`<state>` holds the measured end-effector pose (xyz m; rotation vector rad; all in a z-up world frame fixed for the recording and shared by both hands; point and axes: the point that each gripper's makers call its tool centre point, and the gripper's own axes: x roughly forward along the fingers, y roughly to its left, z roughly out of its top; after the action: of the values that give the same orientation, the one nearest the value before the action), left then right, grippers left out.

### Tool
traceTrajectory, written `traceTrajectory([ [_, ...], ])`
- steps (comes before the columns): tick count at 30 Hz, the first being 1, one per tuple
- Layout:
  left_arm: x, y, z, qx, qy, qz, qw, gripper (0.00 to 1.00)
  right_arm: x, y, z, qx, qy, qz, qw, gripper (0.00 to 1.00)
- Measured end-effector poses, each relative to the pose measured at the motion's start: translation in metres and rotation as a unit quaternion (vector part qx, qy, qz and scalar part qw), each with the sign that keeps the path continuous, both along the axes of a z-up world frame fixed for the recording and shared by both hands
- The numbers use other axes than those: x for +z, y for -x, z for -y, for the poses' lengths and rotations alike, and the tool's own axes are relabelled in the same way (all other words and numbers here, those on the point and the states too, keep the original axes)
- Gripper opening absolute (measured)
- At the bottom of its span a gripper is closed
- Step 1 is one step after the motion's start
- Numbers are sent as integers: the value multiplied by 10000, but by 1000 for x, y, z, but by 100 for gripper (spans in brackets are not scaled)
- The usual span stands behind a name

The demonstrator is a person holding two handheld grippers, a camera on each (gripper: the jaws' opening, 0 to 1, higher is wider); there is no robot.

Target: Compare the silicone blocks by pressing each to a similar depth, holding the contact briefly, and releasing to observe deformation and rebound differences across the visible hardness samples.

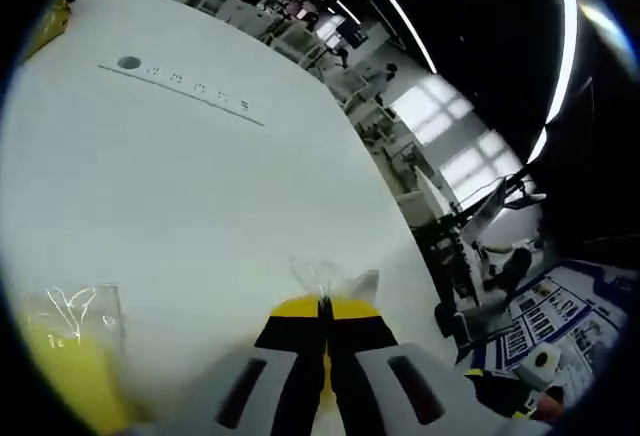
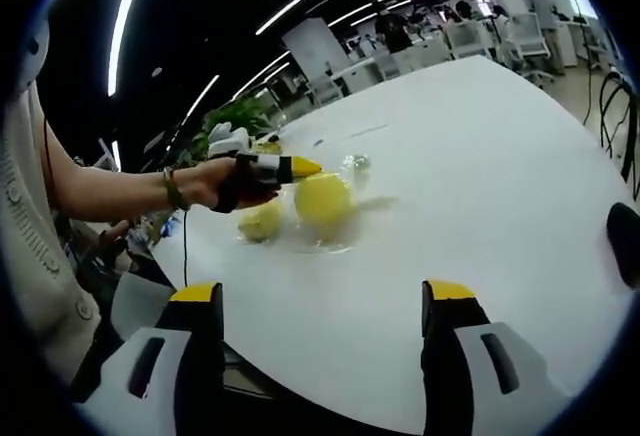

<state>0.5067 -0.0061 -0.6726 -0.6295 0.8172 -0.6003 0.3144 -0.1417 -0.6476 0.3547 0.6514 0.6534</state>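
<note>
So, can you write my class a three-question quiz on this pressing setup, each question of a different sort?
1. True or false: in the right gripper view, the right gripper has its jaws wide apart above the white table.
2. In the same view, the left gripper, held in a person's hand, is nearest to:
A) a red cup
B) two yellow blocks
C) a stack of plates
3. Fill the gap: in the left gripper view, the left gripper's yellow-tipped jaws are ____.

Key: 1 true; 2 B; 3 shut.
</note>
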Motion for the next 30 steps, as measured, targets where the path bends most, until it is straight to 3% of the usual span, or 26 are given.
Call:
traceTrajectory([
  [10,40,37,6,-479,-95,568,9972,0,20,5,-10,199,77,298,9993,74],
  [14,49,52,4,-636,-113,656,9958,0,27,10,-14,250,126,402,9988,74],
  [22,63,76,-11,-762,-197,818,9935,0,42,15,-21,318,199,623,9973,74],
  [30,103,88,-28,-786,-46,1168,9900,0,60,8,-42,573,288,906,9938,74],
])
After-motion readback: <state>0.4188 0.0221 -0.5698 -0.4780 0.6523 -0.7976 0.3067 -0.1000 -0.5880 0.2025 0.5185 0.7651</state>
